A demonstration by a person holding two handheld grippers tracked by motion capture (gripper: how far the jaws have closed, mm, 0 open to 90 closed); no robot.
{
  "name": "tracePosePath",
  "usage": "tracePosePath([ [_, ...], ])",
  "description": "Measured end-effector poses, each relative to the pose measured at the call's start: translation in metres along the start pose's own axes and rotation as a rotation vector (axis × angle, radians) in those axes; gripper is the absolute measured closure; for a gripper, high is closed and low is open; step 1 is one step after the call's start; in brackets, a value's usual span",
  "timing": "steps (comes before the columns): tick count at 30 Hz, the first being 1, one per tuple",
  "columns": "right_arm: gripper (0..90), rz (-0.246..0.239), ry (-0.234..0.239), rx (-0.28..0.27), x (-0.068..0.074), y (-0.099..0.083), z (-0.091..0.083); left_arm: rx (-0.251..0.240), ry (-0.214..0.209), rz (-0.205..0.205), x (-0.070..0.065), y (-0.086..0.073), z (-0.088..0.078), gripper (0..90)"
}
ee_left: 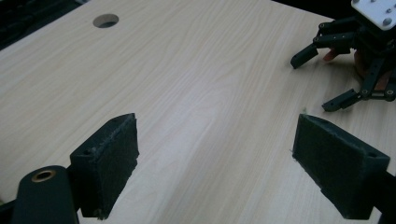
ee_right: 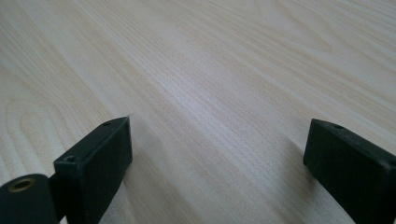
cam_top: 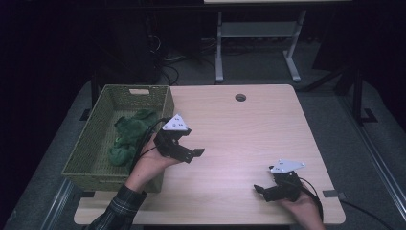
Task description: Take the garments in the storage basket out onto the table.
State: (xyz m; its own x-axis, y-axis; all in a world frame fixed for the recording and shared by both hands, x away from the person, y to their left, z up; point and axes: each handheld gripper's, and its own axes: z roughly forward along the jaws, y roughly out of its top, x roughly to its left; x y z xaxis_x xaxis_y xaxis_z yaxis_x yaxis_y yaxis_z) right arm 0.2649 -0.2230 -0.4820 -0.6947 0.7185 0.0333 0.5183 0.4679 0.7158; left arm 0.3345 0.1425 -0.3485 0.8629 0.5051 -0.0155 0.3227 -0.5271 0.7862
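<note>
A: Labels first. Any text you can read?

B: None legible. The grey plate on each gripper has small dark dots, too small to read in the high view. Basket (cam_top: 98, 139) has a pale tag slot at its far rim, blank as far as you can tell.

A: Counts?

B: 2 grippers, 1 basket, 1 table (cam_top: 239, 139), 1 hole (cam_top: 240, 97) in the table near its far edge. Green cloth (cam_top: 128, 139) lies bunched in the basket; can't tell if it's 1 piece or several.

A: Your left gripper?

B: Left gripper (cam_top: 191, 154) sits just right of the basket, by its right wall, above the table, pointing right. Jaws wide apart, nothing btwn them. Your hand is behind it, a plaid sleeve (cam_top: 119, 206) at the bottom edge.

A: Right gripper?

B: Right gripper (cam_top: 261, 190) is near the table's front right corner, pointing left, well apart from the left one. Jaws spread wide, nothing held.

A: Where's the cloth rel. to both?

B: Inside the basket, at the table's left end. Near your left gripper, apart from it; well apart from the right.

A: View diffs?

B: High view gives basket + cloth. Left gripper view shows bare wood btwn its jaws, the hole (ee_left: 105, 20) top left, and the right gripper (ee_left: 322, 77) top right, wide too. Right gripper view: wood grain past its jaws.
</note>
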Motion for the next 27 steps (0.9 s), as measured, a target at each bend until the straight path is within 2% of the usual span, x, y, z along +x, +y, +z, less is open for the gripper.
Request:
tracePosePath([
  [6,7.4,0.0,0.0,0.0,0.0,0.0,0.0,-0.007,0.016,-0.026,0.01,-0.002,-0.01,13.8],
  [13,7.4,0.0,0.0,0.0,0.0,0.0,0.0,-0.001,0.038,-0.035,0.017,-0.005,-0.021,13.9],
  [17,7.4,0.0,0.0,-0.001,0.0,0.0,0.0,-0.016,0.05,-0.05,0.022,-0.008,-0.03,14.1],
  [21,7.5,-0.001,0.0,-0.001,0.0,0.0,0.0,-0.005,0.071,-0.05,0.029,-0.012,-0.04,14.1],
  [23,7.5,0.0,0.0,0.0,0.0,0.0,0.0,-0.02,0.074,-0.07,0.033,-0.015,-0.045,14.4],
  [27,7.4,0.0,0.0,-0.001,0.0,0.0,0.0,-0.027,0.105,-0.083,0.04,-0.019,-0.055,14.4],
])
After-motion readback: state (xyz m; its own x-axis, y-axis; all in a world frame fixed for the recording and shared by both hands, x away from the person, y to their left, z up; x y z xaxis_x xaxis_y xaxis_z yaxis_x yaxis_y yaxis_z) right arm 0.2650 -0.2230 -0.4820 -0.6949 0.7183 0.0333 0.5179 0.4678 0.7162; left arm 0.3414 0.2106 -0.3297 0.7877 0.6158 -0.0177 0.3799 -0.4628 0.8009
